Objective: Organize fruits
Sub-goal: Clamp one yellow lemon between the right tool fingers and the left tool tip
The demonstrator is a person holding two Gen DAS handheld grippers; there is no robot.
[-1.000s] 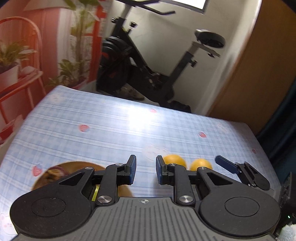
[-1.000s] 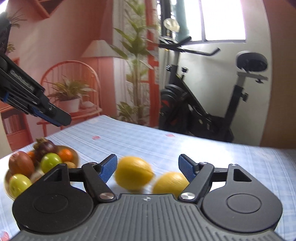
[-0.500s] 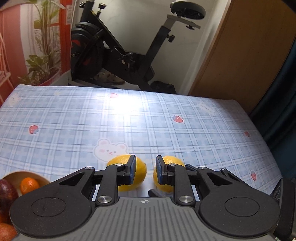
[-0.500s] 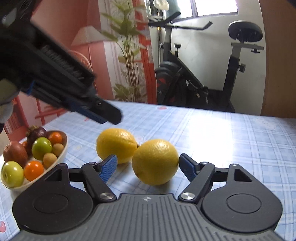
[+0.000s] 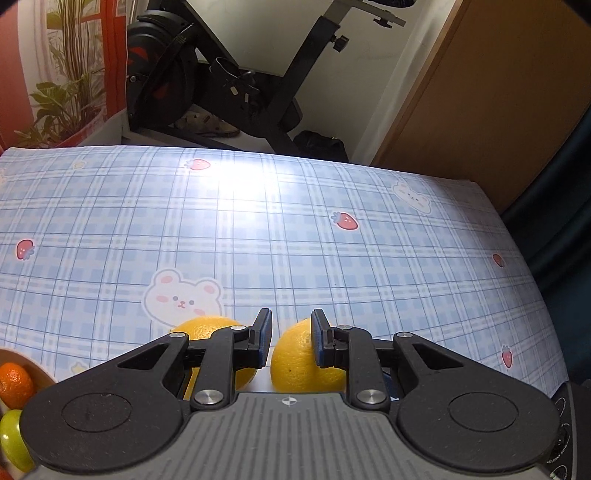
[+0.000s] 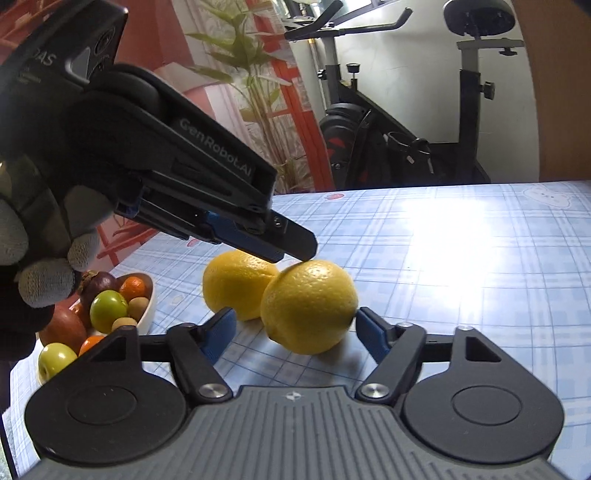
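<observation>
The step in hand looks like grasping the nearer lemon (image 6: 308, 306) at frame centre: the right gripper (image 6: 293, 332) has its fingers closing around the dimpled, oval fruit, not yet clamped. The left gripper (image 6: 295, 249), fingers pressed together and empty, hovers above both lemons. Next: squeeze gently, then carry to the glossy bowl (image 6: 146, 314) lower left on the checked surface (image 6: 443, 266).

Daylight is admitted from a window (image 6: 334, 7) behind the exercise bike (image 6: 424, 122). A broad white glare is thrown across the glossy checked tablecloth (image 5: 258, 229), where the pattern is washed out. The lemons (image 6: 308, 306) are lit from behind, with soft shadows cast toward the camera. Strong fisheye curvature and dark vignetted corners are seen; focus is sharp throughout.
</observation>
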